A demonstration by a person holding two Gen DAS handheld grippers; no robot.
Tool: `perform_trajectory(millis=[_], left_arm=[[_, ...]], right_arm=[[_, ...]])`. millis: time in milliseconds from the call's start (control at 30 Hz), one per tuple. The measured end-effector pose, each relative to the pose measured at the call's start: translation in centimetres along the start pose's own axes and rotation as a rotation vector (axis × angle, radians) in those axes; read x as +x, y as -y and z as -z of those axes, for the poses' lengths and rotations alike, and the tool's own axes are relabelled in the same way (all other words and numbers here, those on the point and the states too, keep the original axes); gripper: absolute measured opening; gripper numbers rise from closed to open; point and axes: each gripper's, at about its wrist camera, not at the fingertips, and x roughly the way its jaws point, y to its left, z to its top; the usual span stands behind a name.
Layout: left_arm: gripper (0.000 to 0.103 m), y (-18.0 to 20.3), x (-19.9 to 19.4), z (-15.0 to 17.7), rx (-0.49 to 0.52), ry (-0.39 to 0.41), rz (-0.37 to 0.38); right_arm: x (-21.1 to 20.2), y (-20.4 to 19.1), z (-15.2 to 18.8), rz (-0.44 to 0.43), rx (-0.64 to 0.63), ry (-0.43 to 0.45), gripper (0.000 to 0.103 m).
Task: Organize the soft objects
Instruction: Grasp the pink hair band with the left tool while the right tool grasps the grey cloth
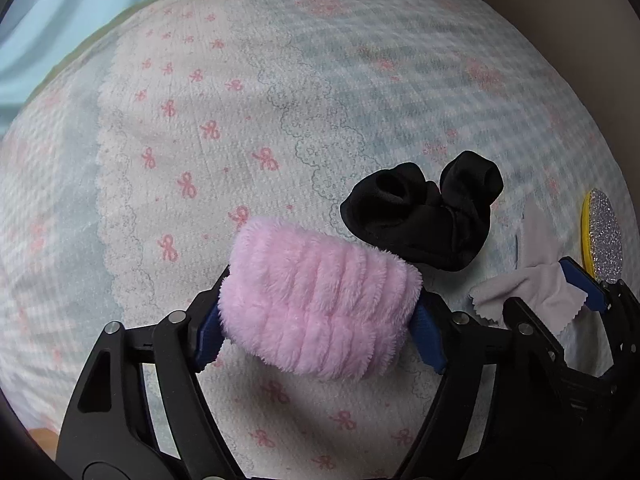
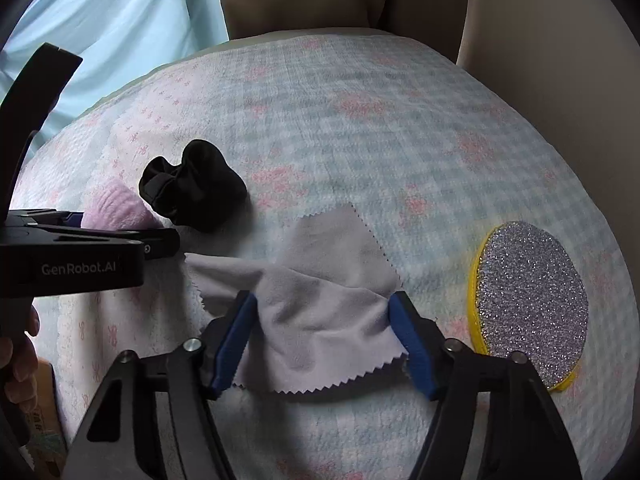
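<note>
1. The left gripper [image 1: 320, 320] pinches a fluffy pink band [image 1: 316, 304] on the patterned bedspread [image 1: 180, 120].
2. The right gripper [image 2: 324, 340] pinches a bunched grey cloth [image 2: 320, 304], between a black fabric bundle [image 2: 192, 196] and a glittery pad [image 2: 528, 304].

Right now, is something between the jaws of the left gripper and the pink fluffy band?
Nothing visible is. The left gripper has the pink fluffy band directly between its blue pads, which press its sides. The black cloth lies beyond it, apart.
</note>
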Motion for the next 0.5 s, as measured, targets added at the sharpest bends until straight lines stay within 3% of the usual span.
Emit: perform_trajectory(millis=[233, 500], left_arm=[[0.044, 0.1, -0.7, 0.4, 0.024, 0.026, 0.001], [0.031, -0.1, -1.6, 0.0, 0.010, 0.041, -0.006]], right_arm=[[-0.3, -0.1, -0.1, -0.020, -0.012, 0.010, 0.021], [-0.7, -0.3, -0.4, -0.055, -0.006, 0.016, 0.013]])
